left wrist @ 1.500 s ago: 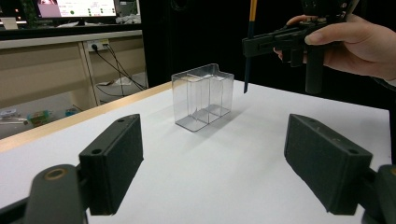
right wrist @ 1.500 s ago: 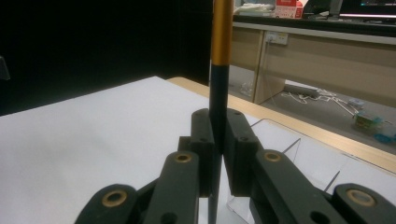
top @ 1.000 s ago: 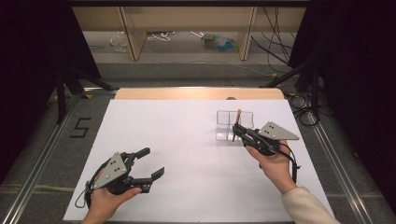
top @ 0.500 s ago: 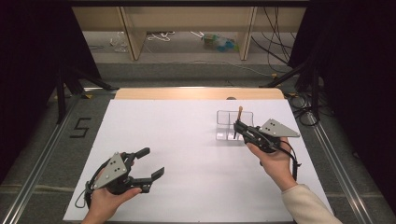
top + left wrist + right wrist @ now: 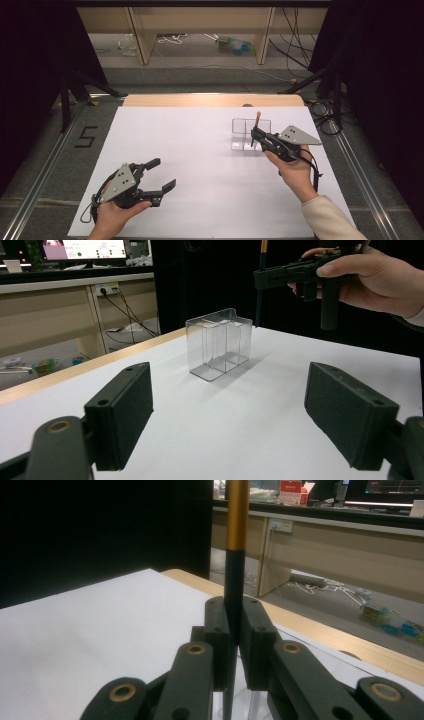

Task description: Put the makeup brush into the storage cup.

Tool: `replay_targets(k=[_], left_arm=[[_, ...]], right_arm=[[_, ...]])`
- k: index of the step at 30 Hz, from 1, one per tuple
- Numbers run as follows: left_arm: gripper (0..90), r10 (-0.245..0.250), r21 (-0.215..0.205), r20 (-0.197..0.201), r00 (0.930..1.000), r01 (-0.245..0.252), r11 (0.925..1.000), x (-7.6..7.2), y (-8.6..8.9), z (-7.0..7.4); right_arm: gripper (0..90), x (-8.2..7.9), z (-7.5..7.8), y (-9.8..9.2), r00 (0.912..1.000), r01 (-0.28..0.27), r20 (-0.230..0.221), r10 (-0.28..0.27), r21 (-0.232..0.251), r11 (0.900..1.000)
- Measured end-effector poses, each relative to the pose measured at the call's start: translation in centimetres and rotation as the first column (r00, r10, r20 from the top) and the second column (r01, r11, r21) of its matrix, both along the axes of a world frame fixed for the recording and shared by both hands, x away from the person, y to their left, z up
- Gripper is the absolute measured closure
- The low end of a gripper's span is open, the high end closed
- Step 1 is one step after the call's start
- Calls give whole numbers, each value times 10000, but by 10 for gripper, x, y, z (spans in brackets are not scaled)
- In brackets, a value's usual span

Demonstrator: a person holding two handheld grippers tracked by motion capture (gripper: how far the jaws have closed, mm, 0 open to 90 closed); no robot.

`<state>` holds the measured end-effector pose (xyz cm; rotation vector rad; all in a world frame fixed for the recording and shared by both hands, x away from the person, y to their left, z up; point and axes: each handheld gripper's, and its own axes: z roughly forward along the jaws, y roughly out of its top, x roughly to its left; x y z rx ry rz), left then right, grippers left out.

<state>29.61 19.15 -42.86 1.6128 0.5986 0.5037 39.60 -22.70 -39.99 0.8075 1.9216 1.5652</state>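
Note:
A clear plastic box (image 5: 244, 134) with compartments stands on the white table (image 5: 200, 150) at the right. My right gripper (image 5: 255, 135) hovers at the box's right side, shut on a thin upright pen (image 5: 257, 121) with a black lower part and a gold upper part. In the right gripper view the pen (image 5: 236, 555) rises from between the pressed pads of that gripper (image 5: 234, 625). My left gripper (image 5: 162, 173) rests near the front left of the table, open and holding nothing. Its view looks past the wide jaws (image 5: 230, 425) to the box (image 5: 220, 342) and the far right gripper (image 5: 280, 276).
A wooden strip (image 5: 210, 100) borders the table's far edge. Metal rails (image 5: 50, 160) run along both sides, with a "5" marked on the floor (image 5: 86, 136) at the left. Cables and shelving legs lie beyond the table.

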Motion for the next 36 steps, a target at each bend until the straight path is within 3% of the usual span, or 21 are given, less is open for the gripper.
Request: replay_targets(k=[5,11,19,22,24,29,30,31,36], left_arm=[[195,-11,-5,-14,10000,11,10000,0,0,0],[195,-7,5,-1,10000,7,10000,0,0,0],[195,2,4,-3,10000,-2,10000,0,0,0],[195,-4,0,-4,10000,4,10000,0,0,0],[195,-7,-3,-3,10000,7,10000,0,0,0],[195,-5,-5,-2,10000,5,10000,0,0,0],[195,-7,-6,-5,10000,7,10000,0,0,0],[195,-6,-8,-6,10000,6,10000,0,0,0],[195,-21,-5,-2,10000,21,10000,0,0,0]], right_arm=[[841,2,1,-1,9998,47,195,-48,29,10000],[841,2,3,-1,9998,142,-108,-140,132,9998],[841,7,5,-2,9994,221,251,-223,94,9997],[841,6,6,-2,9997,227,-83,-225,163,9996],[841,8,6,-3,9995,259,181,-260,85,9996],[841,10,7,-3,9991,290,293,-292,89,9995],[841,9,7,-2,9995,304,-36,-304,167,9994],[841,10,7,-3,9994,288,206,-291,123,9995],[841,12,8,-3,9989,381,265,-382,62,9993]])
